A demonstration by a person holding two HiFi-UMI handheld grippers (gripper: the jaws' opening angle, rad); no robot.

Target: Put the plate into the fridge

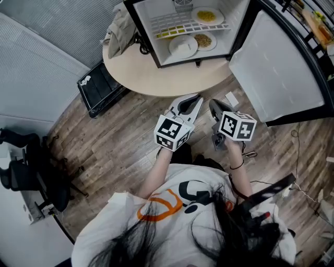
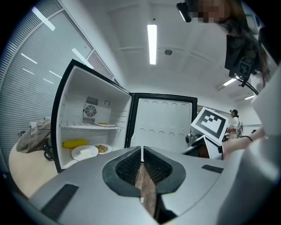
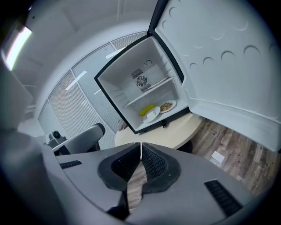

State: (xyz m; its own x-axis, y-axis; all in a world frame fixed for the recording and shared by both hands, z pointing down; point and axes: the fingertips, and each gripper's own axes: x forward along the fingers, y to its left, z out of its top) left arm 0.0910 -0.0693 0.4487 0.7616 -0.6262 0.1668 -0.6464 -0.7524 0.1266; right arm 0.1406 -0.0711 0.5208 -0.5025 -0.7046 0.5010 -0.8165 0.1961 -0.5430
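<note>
Guessing the round white plate (image 1: 183, 46) at the front edge of the open white fridge (image 1: 224, 46) is stiff, slick, breakable: grab its rim; left gripper (image 2: 142, 149), right gripper (image 3: 141, 147) both pressed together, empty.

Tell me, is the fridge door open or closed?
Open. The fridge door is swung wide, and the white plate inside shows.

Fridge (image 1: 151, 13) on table (image 1: 156, 75), bag (image 1: 120, 31) at left; inside, 2 plates (image 1: 183, 46) below shelf (image 1: 172, 23), 1 plate (image 1: 207, 16) on it.
</note>
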